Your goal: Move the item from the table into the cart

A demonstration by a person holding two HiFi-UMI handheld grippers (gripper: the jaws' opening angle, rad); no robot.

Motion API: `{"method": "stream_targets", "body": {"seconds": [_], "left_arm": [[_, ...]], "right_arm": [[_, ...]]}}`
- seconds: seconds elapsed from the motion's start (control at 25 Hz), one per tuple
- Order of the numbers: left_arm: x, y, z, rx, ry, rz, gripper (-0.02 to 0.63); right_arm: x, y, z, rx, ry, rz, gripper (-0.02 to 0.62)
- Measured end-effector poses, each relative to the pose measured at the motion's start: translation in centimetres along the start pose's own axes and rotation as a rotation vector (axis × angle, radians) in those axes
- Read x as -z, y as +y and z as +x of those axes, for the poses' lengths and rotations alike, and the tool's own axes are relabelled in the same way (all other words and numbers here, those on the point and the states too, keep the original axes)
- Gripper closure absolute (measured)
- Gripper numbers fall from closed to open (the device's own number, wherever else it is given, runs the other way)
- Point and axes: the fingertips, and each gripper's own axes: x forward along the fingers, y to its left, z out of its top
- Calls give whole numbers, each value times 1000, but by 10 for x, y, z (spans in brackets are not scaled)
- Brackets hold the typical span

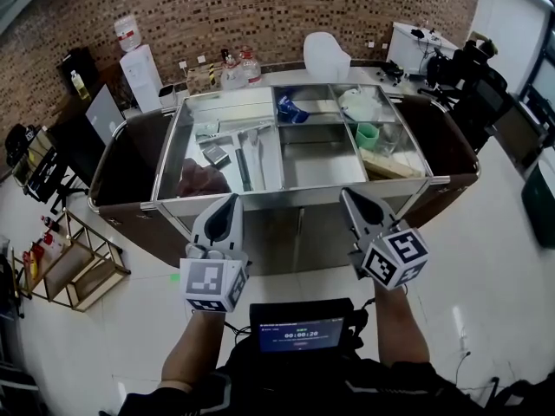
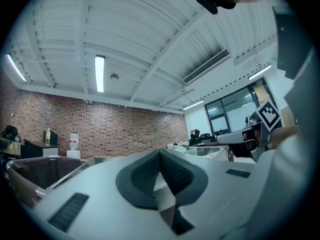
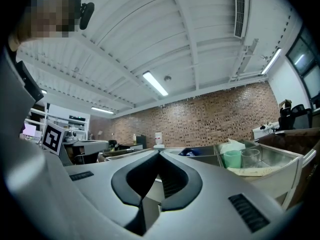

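Held level before the cart (image 1: 286, 195), left gripper (image 1: 232, 199) and right gripper (image 1: 345, 193) both closed on nothing, green cup (image 1: 367, 134) already inside, next pickup seemingly not yet begun.

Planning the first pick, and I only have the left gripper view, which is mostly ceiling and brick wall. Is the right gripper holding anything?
Observer: No. The right gripper is shut, with nothing between its jaws.
Operator: What lies ahead of it?
Observer: A green cup beside a clear glass, in the right-hand compartment of the steel unit.
Operator: And what is in front of the left gripper?
Observer: In the head view it points toward the left-hand compartment, which holds long metal tools.
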Motion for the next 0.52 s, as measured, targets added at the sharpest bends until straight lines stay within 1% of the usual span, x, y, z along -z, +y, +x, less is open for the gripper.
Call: {"method": "stream_targets", "body": {"seconds": [0.16, 0.52], "left_arm": [[-2, 2, 2, 13, -6, -20, 601], [2, 7, 5, 25, 4, -37, 601]], "right_arm": [[2, 1, 3, -4, 3, -6, 595], [6, -1, 8, 5, 11, -3, 595]]}}
